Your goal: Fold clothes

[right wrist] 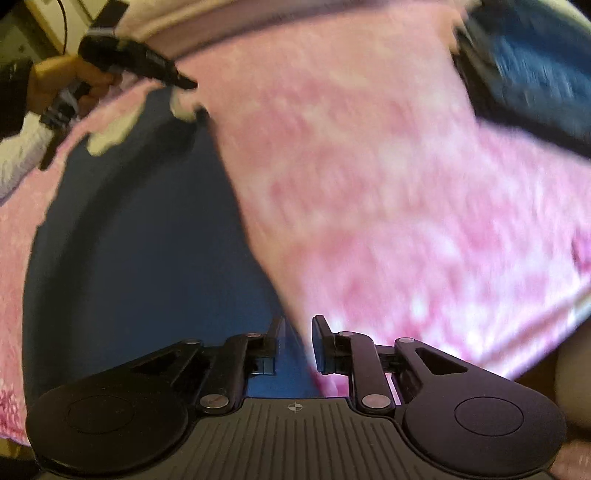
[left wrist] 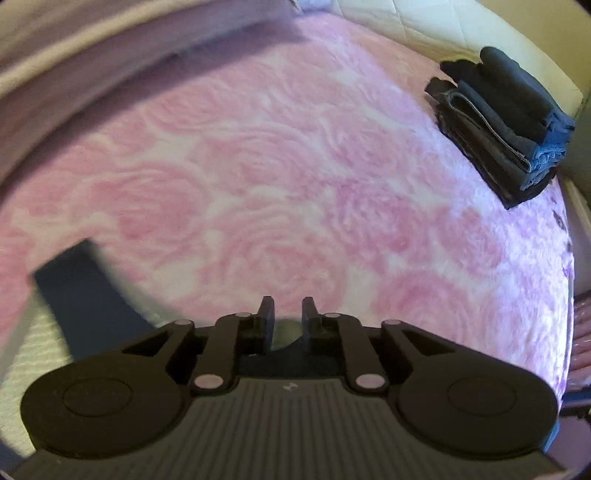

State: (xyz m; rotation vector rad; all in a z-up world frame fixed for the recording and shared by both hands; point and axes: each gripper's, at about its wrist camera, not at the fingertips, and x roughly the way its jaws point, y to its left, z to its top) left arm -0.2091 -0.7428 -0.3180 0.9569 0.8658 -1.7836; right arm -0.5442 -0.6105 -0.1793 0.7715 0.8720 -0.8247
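A dark blue garment (right wrist: 140, 236) lies flat on the pink rose-patterned blanket (right wrist: 369, 184), reaching from my right gripper up to the far left. My right gripper (right wrist: 297, 334) hovers over its near right edge, jaws slightly apart with nothing between them. My left gripper (right wrist: 186, 98), held in a hand, sits at the garment's far corner; in its own view the left gripper (left wrist: 288, 314) has a small gap between the fingers, and a strip of the dark garment (left wrist: 81, 295) lies at lower left. The right wrist view is blurred.
A stack of folded dark clothes (left wrist: 498, 122) stands at the blanket's far right edge, also seen blurred in the right wrist view (right wrist: 535, 74). A cream padded headboard (left wrist: 424, 26) runs behind it. A pale pillow or bedding (left wrist: 74, 55) lies at far left.
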